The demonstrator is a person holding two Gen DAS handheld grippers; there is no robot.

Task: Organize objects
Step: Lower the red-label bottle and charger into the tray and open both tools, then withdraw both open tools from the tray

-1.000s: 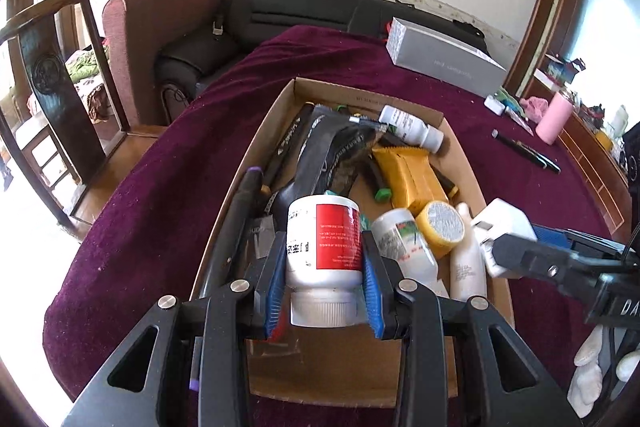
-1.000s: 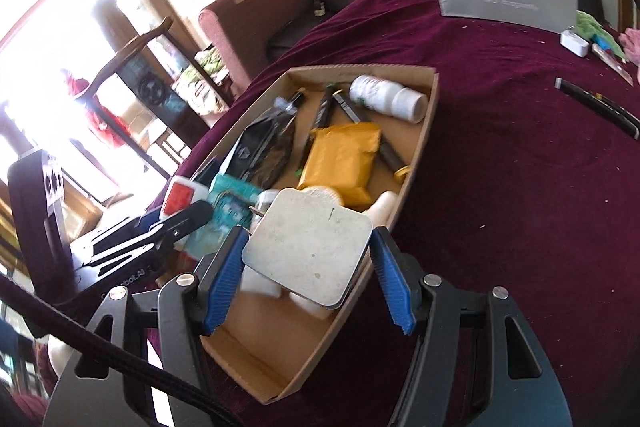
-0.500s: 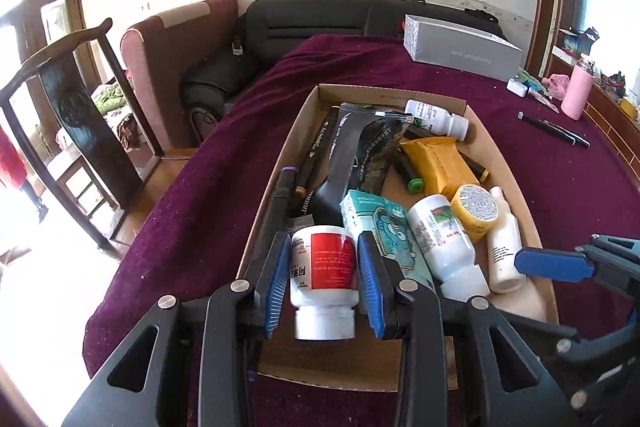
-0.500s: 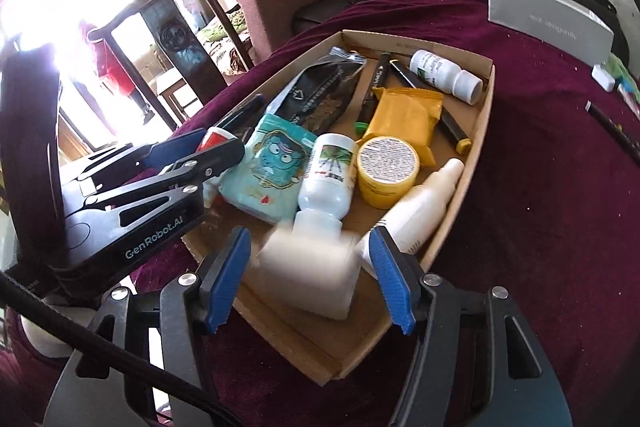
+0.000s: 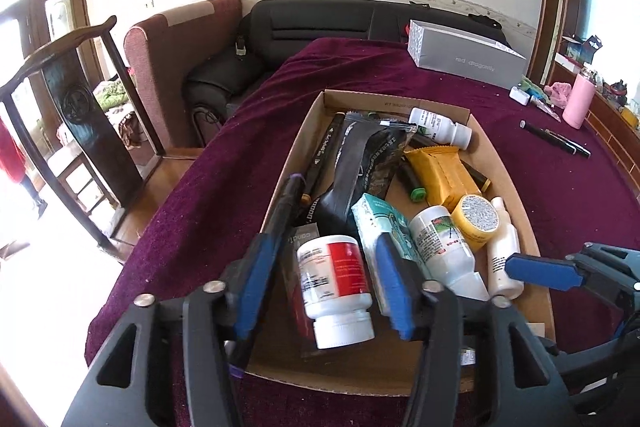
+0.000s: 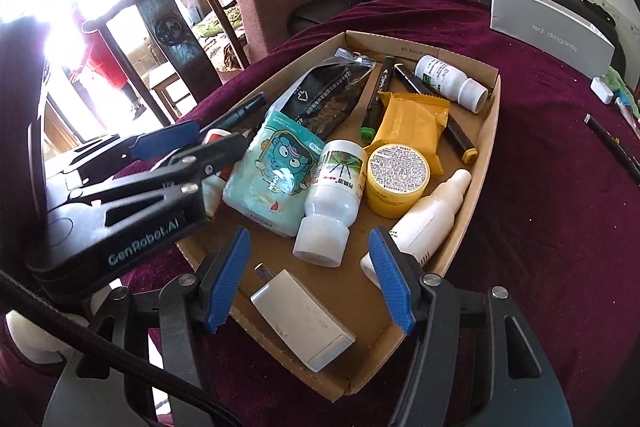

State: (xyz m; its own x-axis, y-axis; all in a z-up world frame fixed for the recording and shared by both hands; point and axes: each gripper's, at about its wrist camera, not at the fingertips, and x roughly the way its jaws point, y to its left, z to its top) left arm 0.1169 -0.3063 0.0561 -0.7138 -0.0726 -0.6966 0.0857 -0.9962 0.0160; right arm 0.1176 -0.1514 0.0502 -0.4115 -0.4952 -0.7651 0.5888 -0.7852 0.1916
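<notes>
A shallow cardboard box on the purple tablecloth holds several items. My left gripper is open above the box's near left corner; a white bottle with a red label lies loose in the box between the spread fingers. My right gripper is open over the box's near end; a white charger lies in the box below it. The left gripper shows in the right wrist view, and the right gripper's blue fingertip in the left wrist view.
The box also holds a teal pouch, a white bottle, a yellow jar, a spray bottle, a yellow packet and markers. A grey box, black pens and a pink cup sit on the table.
Both grippers have opened. The left let go of the red-label bottle, the right let go of the white charger; both now lie in the box. Both grippers pulled back.
</notes>
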